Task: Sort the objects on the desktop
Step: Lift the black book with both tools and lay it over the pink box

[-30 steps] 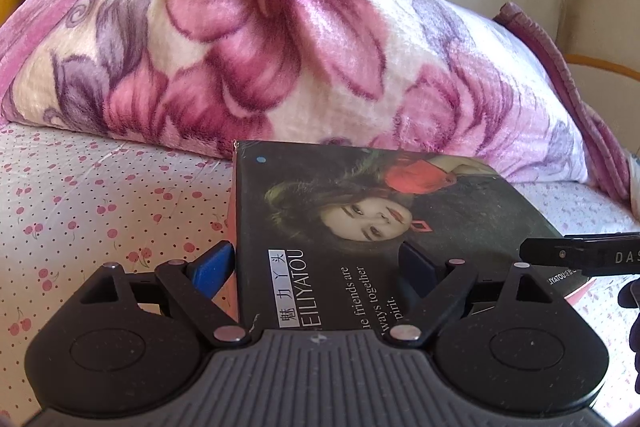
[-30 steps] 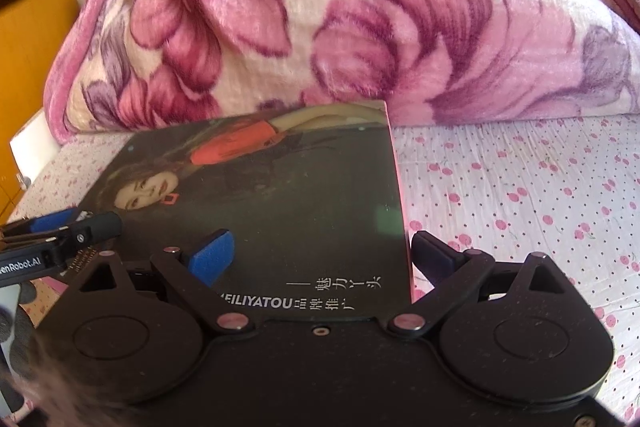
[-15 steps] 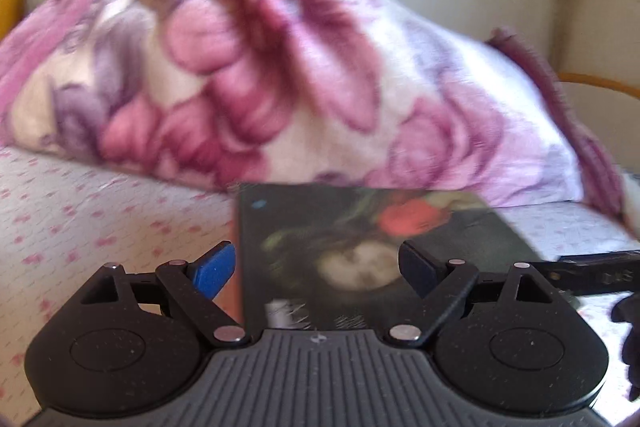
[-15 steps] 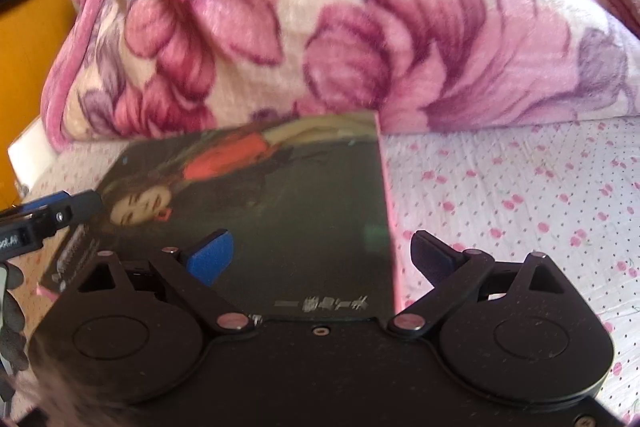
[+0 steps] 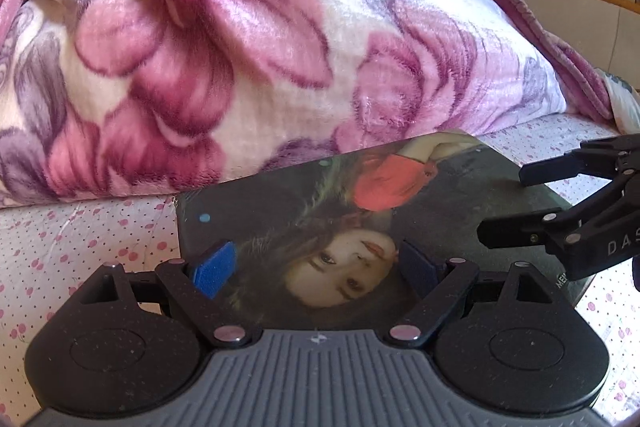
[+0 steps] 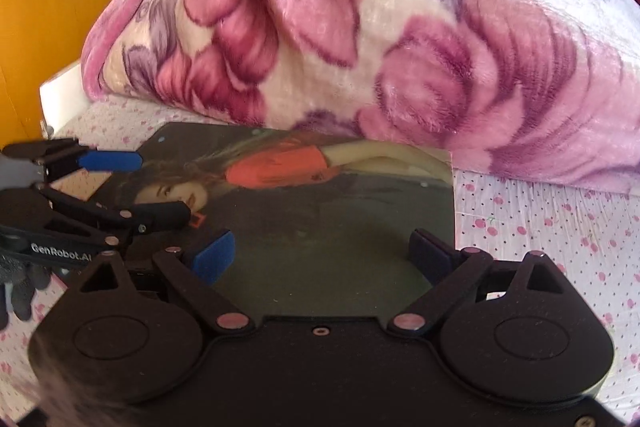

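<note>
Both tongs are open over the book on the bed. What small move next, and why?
Probably ease the right tongs forward and lower so the open pads straddle the book's near edge, then close. The book lies flat on the cherry-print sheet against the floral blanket. The left tongs are also open above the cover, gripping nothing.

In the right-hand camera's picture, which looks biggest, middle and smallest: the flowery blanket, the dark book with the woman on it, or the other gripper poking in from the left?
As they look in that view:
1. Flowery blanket, the largest by far.
2. Book.
3. Left gripper, the smallest, partly cut off by the picture's edge.
</note>
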A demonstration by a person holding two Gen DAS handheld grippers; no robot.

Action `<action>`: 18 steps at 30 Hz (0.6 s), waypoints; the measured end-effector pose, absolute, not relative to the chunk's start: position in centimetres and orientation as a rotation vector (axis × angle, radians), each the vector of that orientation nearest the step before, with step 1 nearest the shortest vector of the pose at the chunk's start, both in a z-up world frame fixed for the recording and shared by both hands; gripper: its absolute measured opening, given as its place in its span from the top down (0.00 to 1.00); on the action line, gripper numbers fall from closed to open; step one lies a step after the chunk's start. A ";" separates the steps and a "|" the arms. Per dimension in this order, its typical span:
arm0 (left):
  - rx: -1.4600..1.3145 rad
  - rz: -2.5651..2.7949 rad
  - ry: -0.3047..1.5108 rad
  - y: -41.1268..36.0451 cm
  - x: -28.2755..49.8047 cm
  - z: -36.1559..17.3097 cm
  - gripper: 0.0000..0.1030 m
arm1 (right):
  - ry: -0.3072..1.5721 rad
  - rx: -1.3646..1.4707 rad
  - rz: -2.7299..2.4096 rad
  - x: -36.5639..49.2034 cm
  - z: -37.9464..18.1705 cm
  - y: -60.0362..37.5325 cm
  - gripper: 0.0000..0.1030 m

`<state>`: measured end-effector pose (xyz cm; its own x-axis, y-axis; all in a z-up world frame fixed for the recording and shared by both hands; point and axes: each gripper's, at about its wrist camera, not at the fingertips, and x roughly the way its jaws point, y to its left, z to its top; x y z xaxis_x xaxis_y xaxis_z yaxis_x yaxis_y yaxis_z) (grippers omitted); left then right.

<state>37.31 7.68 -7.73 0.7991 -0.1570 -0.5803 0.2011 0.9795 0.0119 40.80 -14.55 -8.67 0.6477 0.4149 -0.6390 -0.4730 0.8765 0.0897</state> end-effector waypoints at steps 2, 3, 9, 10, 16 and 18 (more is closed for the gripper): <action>0.073 -0.189 0.625 7.6 37.4 -7.7 0.13 | 0.711 -0.100 0.509 40.9 -8.7 -14.4 0.06; 0.072 -0.188 0.630 7.7 37.5 -7.6 0.13 | 0.710 -0.103 0.510 40.7 -8.7 -14.4 0.06; -0.063 -0.121 0.565 9.7 34.2 -6.3 0.13 | 0.682 0.059 0.414 39.3 -7.8 -17.5 0.06; -0.109 -0.100 0.564 10.4 33.4 -6.4 0.13 | 0.702 0.107 0.400 39.3 -8.0 -18.4 0.06; -0.338 -0.070 0.618 12.7 30.7 -8.7 0.13 | 0.853 0.413 0.387 38.9 -11.1 -22.1 0.06; -0.418 -0.090 0.642 13.2 30.5 -9.6 0.13 | 0.876 0.483 0.400 38.6 -11.8 -22.6 0.04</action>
<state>30.49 13.20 -9.58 0.8003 -0.2084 -0.5622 -0.0465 0.9132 -0.4048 38.57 -22.55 -11.80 0.5794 0.5188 -0.6287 -0.1349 0.8217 0.5537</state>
